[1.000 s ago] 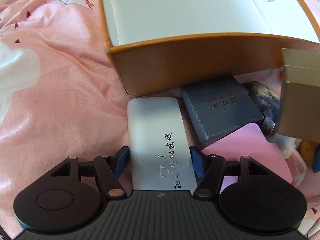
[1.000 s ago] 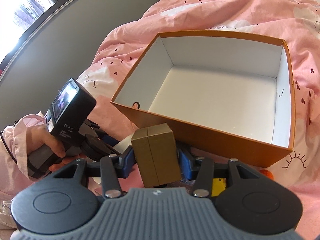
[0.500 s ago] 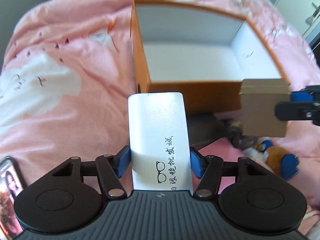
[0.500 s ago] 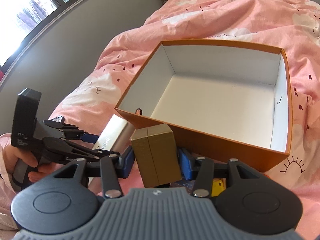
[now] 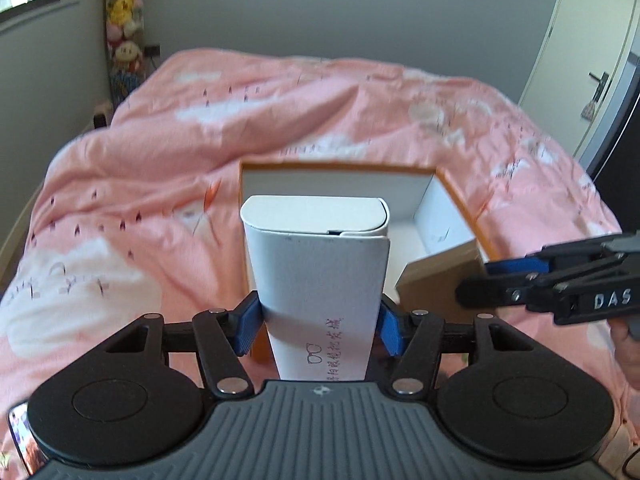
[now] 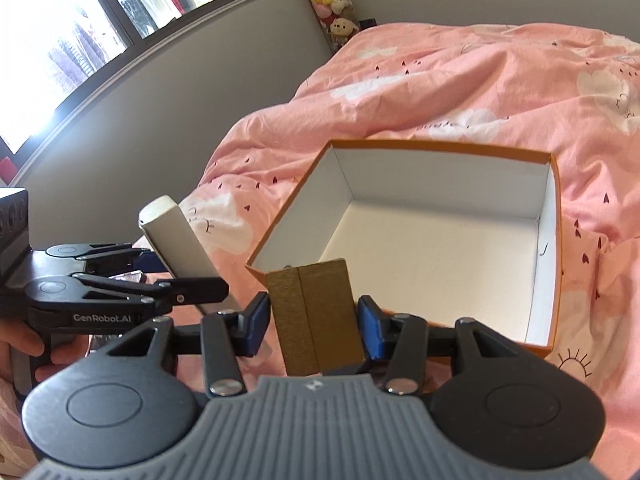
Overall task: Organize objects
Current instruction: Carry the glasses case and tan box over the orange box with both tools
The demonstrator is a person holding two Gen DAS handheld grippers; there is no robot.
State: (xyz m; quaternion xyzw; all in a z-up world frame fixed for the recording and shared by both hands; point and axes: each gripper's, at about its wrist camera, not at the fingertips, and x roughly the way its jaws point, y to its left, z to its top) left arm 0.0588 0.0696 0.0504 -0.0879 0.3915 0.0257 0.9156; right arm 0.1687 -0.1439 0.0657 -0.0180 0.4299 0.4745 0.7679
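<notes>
Now the white glasses case (image 5: pixel 316 280), clamped between the left gripper (image 5: pixel 318 322) fingers, has been lifted off the bedding; the gold box (image 6: pixel 314 312) is gripped by the right gripper (image 6: pixel 314 322); the orange box (image 6: pixel 554 248) lies just beyond both, ready for loading.

A white case (image 5: pixel 316 280) with glasses drawn on it is sticking up. A small brown box (image 6: pixel 316 312) is tilting. The big orange box (image 6: pixel 556 240), white inside, is sitting open.
</notes>
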